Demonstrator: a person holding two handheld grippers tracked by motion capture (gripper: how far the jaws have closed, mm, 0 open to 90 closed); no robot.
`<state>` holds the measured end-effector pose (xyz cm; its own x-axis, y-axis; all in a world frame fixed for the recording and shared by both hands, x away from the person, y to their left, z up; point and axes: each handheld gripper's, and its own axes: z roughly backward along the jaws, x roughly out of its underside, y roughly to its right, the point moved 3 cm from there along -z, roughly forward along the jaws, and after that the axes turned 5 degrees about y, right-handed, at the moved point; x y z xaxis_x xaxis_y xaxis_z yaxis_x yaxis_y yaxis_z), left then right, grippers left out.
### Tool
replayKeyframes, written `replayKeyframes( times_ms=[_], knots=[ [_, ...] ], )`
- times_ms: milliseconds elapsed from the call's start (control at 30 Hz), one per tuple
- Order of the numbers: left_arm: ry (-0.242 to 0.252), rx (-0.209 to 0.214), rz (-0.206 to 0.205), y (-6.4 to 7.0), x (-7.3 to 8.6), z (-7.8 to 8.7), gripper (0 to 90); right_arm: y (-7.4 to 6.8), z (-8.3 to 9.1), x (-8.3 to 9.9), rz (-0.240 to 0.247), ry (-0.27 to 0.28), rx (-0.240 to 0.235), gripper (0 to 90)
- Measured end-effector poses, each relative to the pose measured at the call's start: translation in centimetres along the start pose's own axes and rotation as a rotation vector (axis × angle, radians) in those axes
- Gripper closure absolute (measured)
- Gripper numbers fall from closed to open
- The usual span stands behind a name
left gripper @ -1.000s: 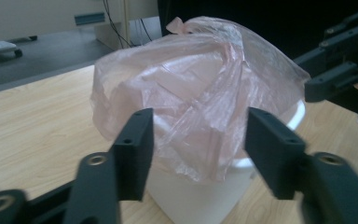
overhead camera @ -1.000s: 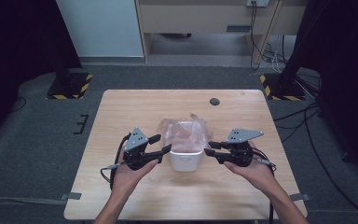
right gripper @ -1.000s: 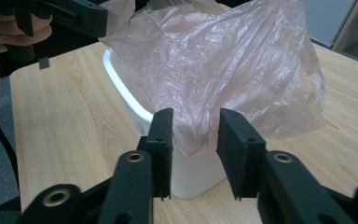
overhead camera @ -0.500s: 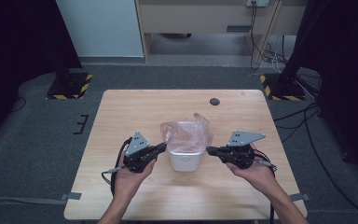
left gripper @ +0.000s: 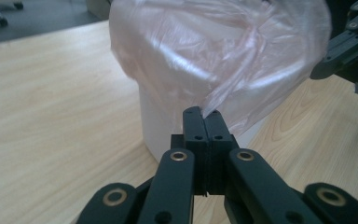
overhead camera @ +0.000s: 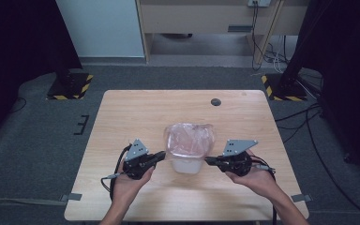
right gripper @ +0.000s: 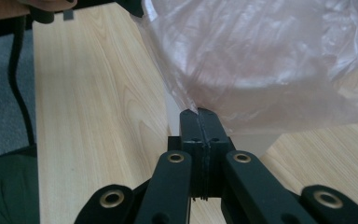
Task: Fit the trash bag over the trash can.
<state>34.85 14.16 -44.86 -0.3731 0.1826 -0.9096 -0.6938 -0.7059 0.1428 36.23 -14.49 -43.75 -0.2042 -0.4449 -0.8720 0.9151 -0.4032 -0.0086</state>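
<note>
Bag [overhead camera: 189,138], thin pinkish plastic, was draped over the mouth of a small white bin [overhead camera: 186,164] standing near the table's [overhead camera: 122,112] front centre. Left gripper [overhead camera: 161,157] sat at the bin's left, jaws clamped together on the bag's lower edge. Right gripper [overhead camera: 208,161] mirrored it on the right, jaws pinched shut on the film.

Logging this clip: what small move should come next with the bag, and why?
Probably pull both edges further down the bin. The left gripper and right gripper are each shut on the bag, which covers just the bin's top.
</note>
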Motion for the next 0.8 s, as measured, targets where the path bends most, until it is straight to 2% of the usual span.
replayKeyframes(
  times_ms=[133,367,733,800],
  knots=[
    [-0.026,0.002,0.012,-0.1,0.6,-0.8,90.0,0.1,-0.3,0.5,0.009,-0.026,0.009,90.0],
    [-0.066,-0.002,-0.014,0.4,1.3,-1.6,90.0,0.7,-0.4,0.9,0.004,-0.041,0.021,90.0],
    [-0.089,-0.007,-0.03,1.0,1.9,-2.2,88.8,1.6,-0.8,1.6,0.003,-0.059,0.056,90.0],
    [-0.087,-0.017,-0.035,1.1,1.9,-2.3,85.9,1.6,-0.8,1.7,0.005,-0.06,0.058,89.8]
  ],
)
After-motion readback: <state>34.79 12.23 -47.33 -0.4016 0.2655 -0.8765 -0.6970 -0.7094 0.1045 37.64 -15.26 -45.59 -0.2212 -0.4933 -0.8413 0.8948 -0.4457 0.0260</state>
